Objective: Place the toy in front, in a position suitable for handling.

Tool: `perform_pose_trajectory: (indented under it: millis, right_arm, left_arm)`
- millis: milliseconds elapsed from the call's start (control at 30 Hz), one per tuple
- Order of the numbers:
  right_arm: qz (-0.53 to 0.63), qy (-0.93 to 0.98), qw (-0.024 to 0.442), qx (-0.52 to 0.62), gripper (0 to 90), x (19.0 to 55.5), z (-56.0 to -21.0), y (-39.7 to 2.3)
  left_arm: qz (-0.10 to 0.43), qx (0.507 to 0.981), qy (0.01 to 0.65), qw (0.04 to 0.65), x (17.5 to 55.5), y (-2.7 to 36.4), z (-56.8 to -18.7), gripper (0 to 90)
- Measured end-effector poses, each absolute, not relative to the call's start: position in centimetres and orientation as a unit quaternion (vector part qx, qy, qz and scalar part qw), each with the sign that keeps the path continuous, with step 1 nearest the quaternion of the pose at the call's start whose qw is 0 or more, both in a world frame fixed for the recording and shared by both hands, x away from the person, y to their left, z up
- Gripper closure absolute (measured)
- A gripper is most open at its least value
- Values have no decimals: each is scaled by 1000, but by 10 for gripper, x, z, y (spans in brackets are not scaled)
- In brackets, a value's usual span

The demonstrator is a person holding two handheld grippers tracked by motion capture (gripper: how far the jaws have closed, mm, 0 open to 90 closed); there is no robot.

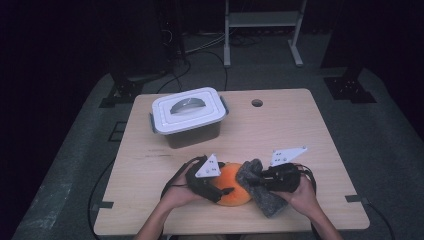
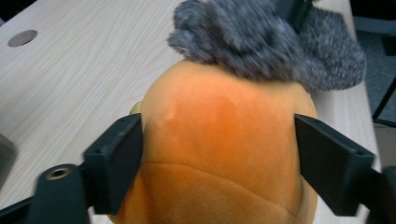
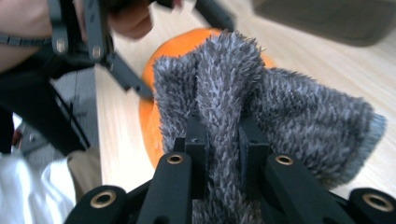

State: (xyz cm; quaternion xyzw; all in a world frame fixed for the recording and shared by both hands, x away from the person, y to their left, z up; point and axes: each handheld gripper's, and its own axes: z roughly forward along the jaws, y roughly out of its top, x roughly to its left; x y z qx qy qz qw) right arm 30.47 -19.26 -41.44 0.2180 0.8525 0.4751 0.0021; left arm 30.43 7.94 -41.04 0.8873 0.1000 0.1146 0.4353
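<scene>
A round orange plush (image 1: 233,189) lies near the table's front edge, with a grey fuzzy cloth (image 1: 268,201) draped against its right side. My left gripper (image 1: 224,188) comes in from the left and straddles the plush (image 2: 219,116). In the left gripper view its jaws stand wide, one along each flank, and the fabric shows no dent, so the left gripper (image 2: 217,140) is open. My right gripper (image 3: 223,140) is shut on a fold of the grey cloth (image 3: 303,116), which covers part of the plush (image 3: 148,126). From above, the right gripper (image 1: 257,180) sits right of the plush.
A white-lidded plastic box (image 1: 187,114) with a handle stands at the back left of the wooden table (image 1: 300,135). A round cable hole (image 1: 257,103) is near the far edge. Both hands rest close to the front edge. A metal frame (image 1: 262,30) stands on the floor beyond.
</scene>
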Motion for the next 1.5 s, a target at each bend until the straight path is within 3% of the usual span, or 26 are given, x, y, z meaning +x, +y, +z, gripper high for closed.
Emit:
perform_pose_trajectory:
  millis: [200, 300, 500, 700, 1033, 1333, 1433, 1500]
  right_arm:
    - [462, 868, -10, 184, 771, 297, -417, -193]
    - [464, 867, -20, 180, 770, 297, -418, -193]
    - [469, 863, -26, 188, 769, 302, -413, -197]
    - [500, 840, -6, 208, 770, 305, -401, -204]
    - [475, 852, 1, 220, 770, 305, -414, -202]
    - [469, 862, -27, 193, 769, 299, -421, -199]
    - [467, 863, -33, 189, 769, 298, -422, -200]
    - [464, 866, -40, 182, 768, 297, -422, -200]
  left_arm:
    - [89, 881, 120, 448, 310, 82, -405, 54]
    - [48, 887, 133, 439, 316, 83, -411, 55]
    - [80, 883, 110, 448, 310, 86, -411, 343]
    - [148, 865, 88, 471, 299, 77, -407, 403]
    - [110, 880, 90, 454, 302, 85, -408, 346]
    - [63, 888, 117, 441, 310, 84, -409, 73]
    - [42, 889, 128, 437, 313, 83, -412, 52]
    - [28, 893, 117, 434, 312, 82, -417, 126]
